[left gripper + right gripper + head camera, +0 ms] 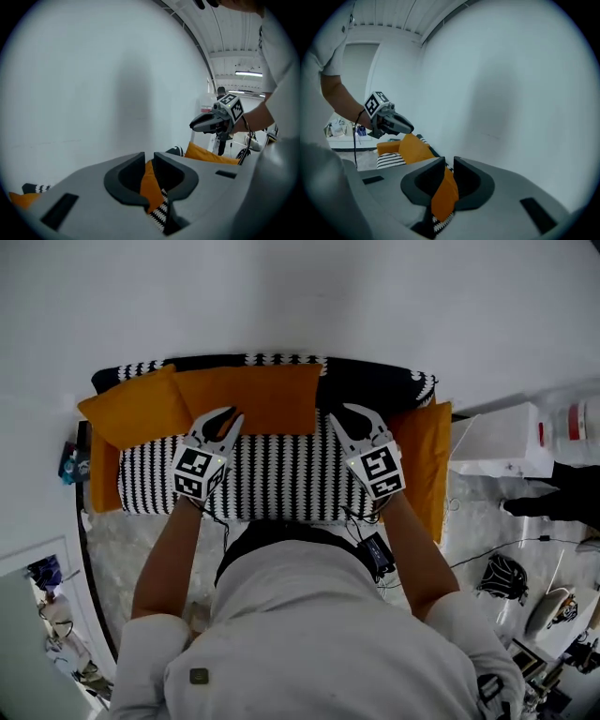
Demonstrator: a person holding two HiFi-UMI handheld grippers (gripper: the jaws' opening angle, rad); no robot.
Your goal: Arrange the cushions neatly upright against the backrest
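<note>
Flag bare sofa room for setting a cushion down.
Free: striped seat between left tool and right tool; right stretch of the backrest, between the held middle cushion and right-end cushion. Crowded: left end, where the left cushion abuts the held one.

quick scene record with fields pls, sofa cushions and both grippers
sofa: black-and-white patterned, against a white wall
middle cushion: orange, at the backrest, held by both grippers
left gripper: shut on the middle cushion, at its left side
right gripper: shut on the middle cushion, at its right side
left cushion: orange, tilted at the sofa's left end
right cushion: orange, along the right end
</note>
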